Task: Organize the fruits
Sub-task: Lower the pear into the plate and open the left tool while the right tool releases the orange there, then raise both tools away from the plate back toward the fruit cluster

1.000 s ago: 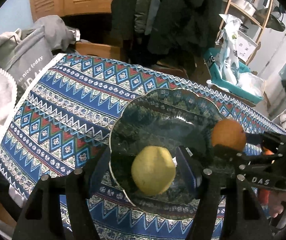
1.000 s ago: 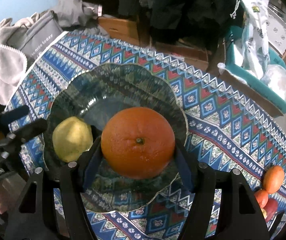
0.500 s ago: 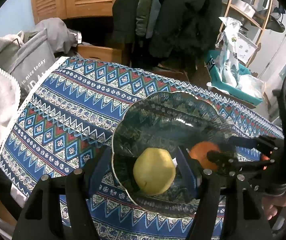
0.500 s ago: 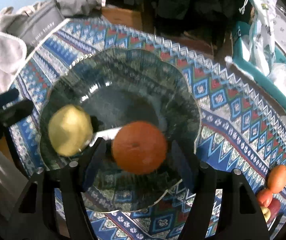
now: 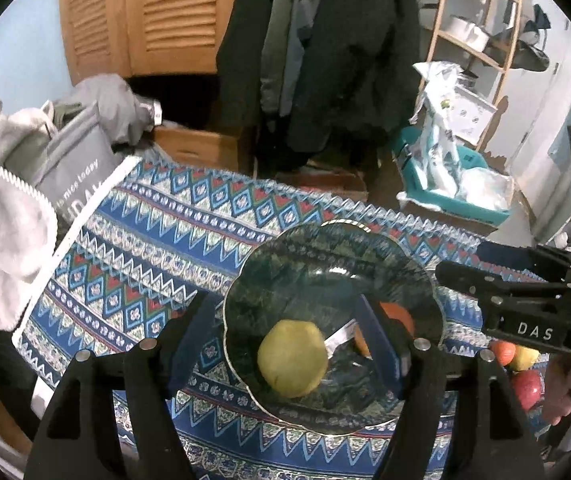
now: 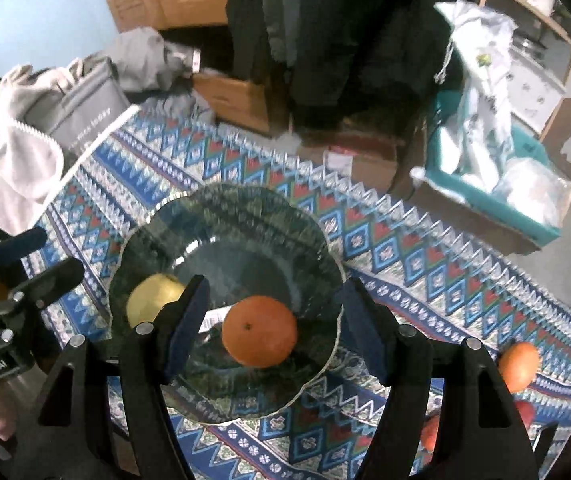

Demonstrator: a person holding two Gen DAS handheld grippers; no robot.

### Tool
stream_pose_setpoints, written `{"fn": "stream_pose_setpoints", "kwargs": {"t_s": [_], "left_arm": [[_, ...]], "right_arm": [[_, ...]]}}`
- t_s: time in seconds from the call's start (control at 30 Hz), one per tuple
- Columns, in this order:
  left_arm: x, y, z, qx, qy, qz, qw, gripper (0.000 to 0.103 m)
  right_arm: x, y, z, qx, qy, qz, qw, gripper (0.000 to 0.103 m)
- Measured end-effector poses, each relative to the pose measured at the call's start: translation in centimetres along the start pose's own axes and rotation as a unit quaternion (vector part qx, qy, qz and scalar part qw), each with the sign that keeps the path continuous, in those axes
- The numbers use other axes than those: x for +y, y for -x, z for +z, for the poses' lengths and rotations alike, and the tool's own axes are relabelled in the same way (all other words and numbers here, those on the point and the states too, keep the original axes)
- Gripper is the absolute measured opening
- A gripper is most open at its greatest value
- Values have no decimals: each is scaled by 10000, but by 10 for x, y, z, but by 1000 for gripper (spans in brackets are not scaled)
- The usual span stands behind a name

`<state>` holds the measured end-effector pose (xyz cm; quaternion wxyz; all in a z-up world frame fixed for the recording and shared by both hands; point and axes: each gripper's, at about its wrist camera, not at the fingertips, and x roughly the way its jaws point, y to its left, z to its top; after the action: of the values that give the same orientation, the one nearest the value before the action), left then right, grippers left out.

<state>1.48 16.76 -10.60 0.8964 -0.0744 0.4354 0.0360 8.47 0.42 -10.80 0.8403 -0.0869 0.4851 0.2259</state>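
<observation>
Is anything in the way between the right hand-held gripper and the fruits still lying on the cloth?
Nothing visible. The right hand-held gripper is open above the plate; the loose fruits lie on bare cloth to its right.

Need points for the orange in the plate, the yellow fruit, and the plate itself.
orange (image 6: 259, 331): right wrist view, middle of its peel.
yellow fruit (image 5: 292, 358): left wrist view, centre of its skin.
plate (image 6: 221, 204): right wrist view, far scalloped rim.

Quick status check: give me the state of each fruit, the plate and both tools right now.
orange: lying loose in the plate
yellow fruit: lying in the plate
plate: flat on the tablecloth
left tool: open, above the plate
right tool: open, empty
fruit pile: on the cloth beside the plate
</observation>
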Motion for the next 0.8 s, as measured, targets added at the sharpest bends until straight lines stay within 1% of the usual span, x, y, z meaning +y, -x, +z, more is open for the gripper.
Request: {"fn": "stream_pose_setpoints", "kwargs": {"t_s": [0.1,0.27,0.47,0.57,0.63,0.7,0.8], "left_arm": [[-7,12,5,-144,-72,-39,9999,79],[-20,34,14,-422,-217,-63,9989,81],[-33,54,19,-657,-346,-122,9972,81],[-37,62,22,-747,-360,-164,9964,82],[-39,66,24,-795,-328,-213,9961,86],[-42,72,25,-877,-314,-239,9954,87],[-47,78,28,-975,-355,-257,9943,87]], "right_arm": [[-2,19,2,-203,-30,-78,9998,70],[-5,50,4,-526,-83,-199,9984,70],[-7,85,7,-861,-125,-313,9957,70],[-9,102,7,-1022,-163,-363,9940,70],[-12,114,7,-1132,-201,-396,9926,70],[-15,124,6,-1227,-244,-421,9913,71],[-20,138,5,-1372,-322,-517,9887,76]]}}
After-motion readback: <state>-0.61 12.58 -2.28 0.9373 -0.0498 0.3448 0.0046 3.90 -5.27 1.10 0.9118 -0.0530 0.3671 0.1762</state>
